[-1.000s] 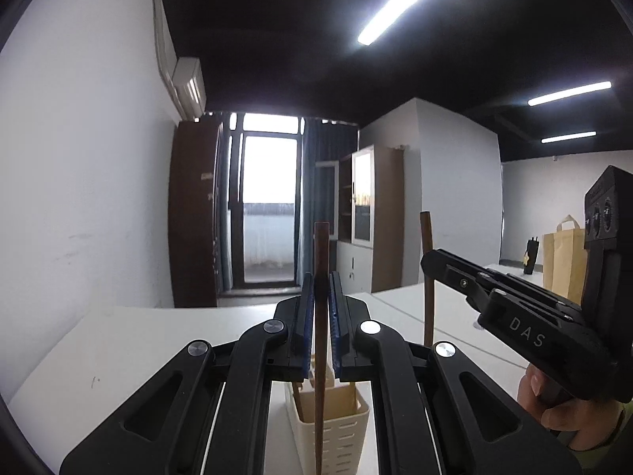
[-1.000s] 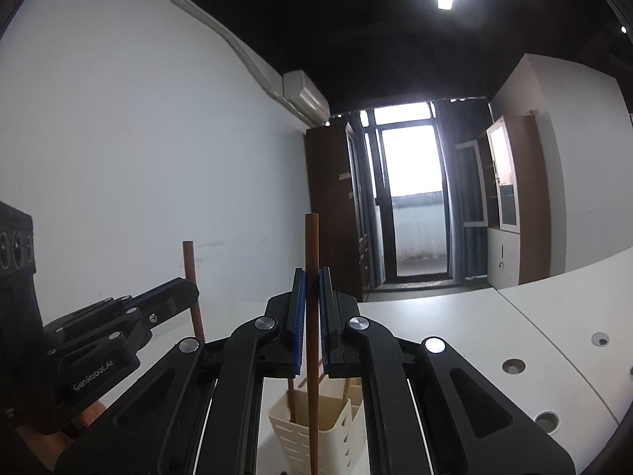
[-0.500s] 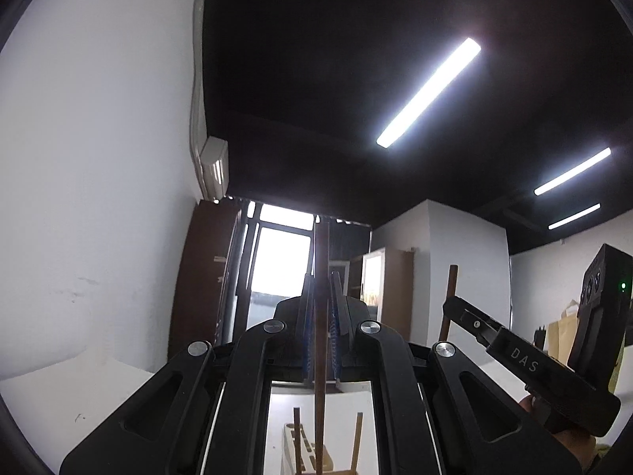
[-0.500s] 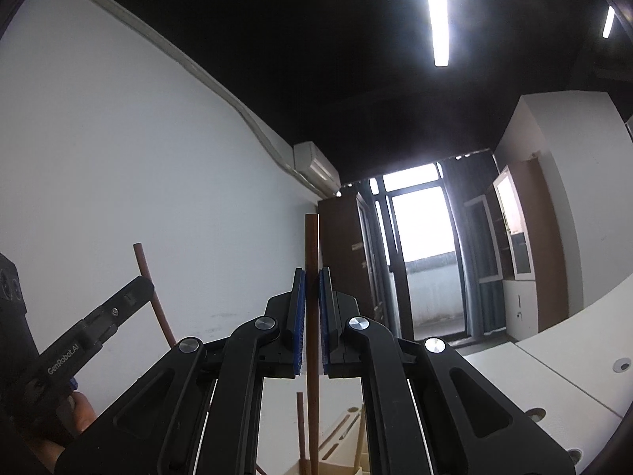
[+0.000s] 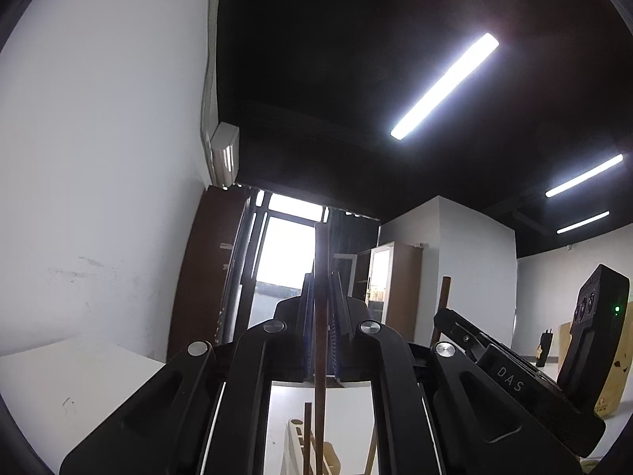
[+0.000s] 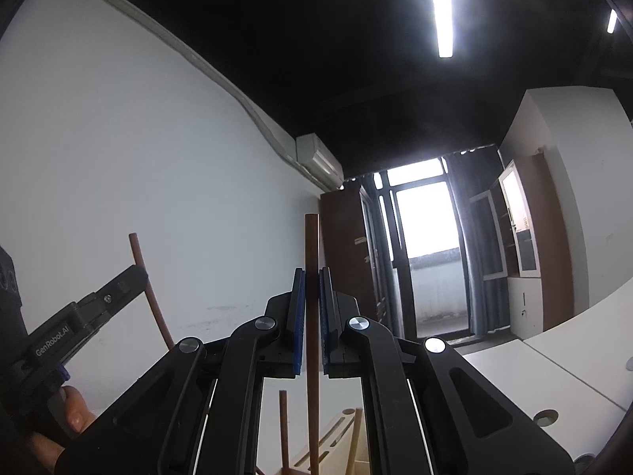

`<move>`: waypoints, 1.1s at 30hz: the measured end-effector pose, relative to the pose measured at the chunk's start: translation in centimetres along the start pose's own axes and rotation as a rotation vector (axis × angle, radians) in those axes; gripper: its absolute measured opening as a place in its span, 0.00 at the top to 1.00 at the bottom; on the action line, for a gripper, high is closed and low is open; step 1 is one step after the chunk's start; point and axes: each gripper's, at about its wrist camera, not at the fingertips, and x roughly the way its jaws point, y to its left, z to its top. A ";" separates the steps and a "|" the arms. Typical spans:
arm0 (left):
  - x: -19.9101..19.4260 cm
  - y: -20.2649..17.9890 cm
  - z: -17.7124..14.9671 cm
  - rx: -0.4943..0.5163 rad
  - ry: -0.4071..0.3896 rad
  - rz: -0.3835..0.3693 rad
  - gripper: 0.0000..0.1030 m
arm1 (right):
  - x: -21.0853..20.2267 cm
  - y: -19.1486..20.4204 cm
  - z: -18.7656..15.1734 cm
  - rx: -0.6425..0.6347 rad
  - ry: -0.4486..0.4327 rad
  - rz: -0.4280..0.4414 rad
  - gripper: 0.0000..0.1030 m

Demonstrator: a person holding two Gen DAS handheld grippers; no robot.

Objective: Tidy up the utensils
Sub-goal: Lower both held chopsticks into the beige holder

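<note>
Above the cream holder (image 6: 336, 447) — one brown chopstick (image 5: 320, 316) is pinched upright by the left tongs (image 5: 321, 304), another chopstick (image 6: 311, 316) by the right tongs (image 6: 311, 301).

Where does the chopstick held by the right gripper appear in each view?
Left wrist view: right of centre, the chopstick rises behind the right gripper.
Right wrist view: centre, upright chopstick clamped in that gripper.
Shared landmark: bright balcony door.
</note>
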 end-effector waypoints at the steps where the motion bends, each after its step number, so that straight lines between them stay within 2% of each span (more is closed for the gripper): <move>1: 0.3 -0.1 -0.3 0.004 0.021 -0.009 0.94 | 0.3 -0.1 -0.3 -0.001 0.015 0.001 0.93; 8: 3.1 -0.1 -1.9 0.041 0.164 -0.037 0.94 | 1.2 0.4 -1.5 -0.021 0.096 0.004 0.93; 10: 3.1 -0.1 -2.2 0.042 0.170 -0.061 0.94 | 1.1 0.5 -1.6 -0.024 0.107 0.000 0.93; 13: 3.8 -0.1 -2.7 0.075 0.217 -0.064 0.94 | 1.0 0.7 -1.9 -0.031 0.129 -0.005 0.93; 18: 4.8 0.7 -3.7 0.072 0.290 -0.068 0.94 | 0.9 0.5 -2.4 -0.038 0.172 -0.015 0.93; 28: 5.0 1.3 -4.3 0.093 0.359 -0.062 0.94 | 1.5 0.4 -3.2 -0.023 0.230 -0.024 0.93; 33: 6.0 2.2 -4.6 0.063 0.416 -0.067 0.94 | 1.4 0.6 -3.7 -0.028 0.255 -0.035 0.93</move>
